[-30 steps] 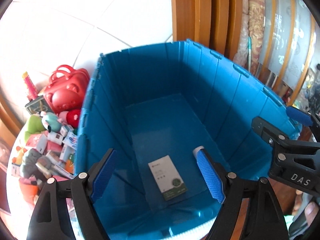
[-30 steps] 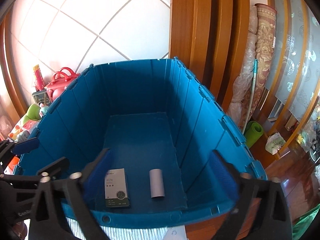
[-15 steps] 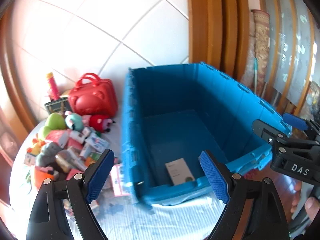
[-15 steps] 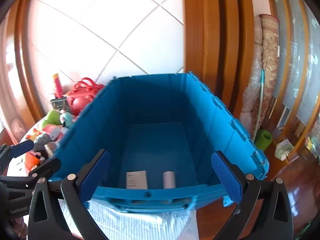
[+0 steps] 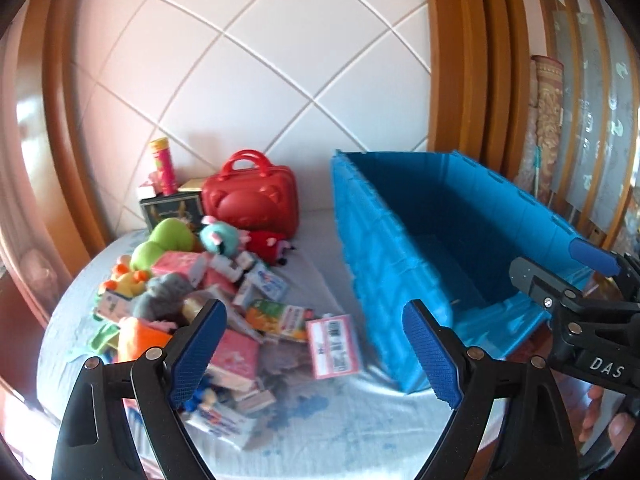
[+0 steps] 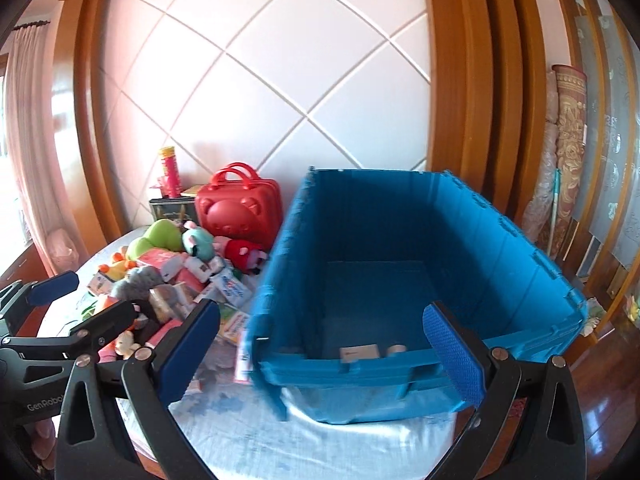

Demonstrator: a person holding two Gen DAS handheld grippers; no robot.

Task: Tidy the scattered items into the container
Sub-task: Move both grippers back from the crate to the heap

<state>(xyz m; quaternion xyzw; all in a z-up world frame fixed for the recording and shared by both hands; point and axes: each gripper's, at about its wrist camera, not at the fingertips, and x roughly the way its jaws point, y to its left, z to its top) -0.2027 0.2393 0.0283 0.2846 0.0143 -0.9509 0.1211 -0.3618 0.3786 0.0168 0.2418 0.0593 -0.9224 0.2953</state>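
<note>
A big blue crate point(image 5: 400, 264) stands on the right of the table; it also shows in the right wrist view point(image 6: 500, 248), with a white card point(image 6: 359, 353) and a small roll point(image 6: 397, 349) on its floor. A heap of toys and small boxes point(image 5: 192, 280) lies left of it, also seen in the right wrist view point(image 6: 172, 276). My left gripper point(image 5: 316, 356) is open and empty, above the heap's right edge. My right gripper point(image 6: 324, 356) is open and empty, in front of the crate's near wall.
A red bear-shaped case point(image 5: 250, 200) and a dark box with a pink tube point(image 5: 170, 200) stand at the back by the tiled wall. The table has a light blue cloth point(image 5: 340, 428). Wooden frames and rolled rugs point(image 6: 568, 152) stand to the right.
Both grippers have pulled back and up out of the crate. The left one has swung left toward the heap of toys. Both stay open.
</note>
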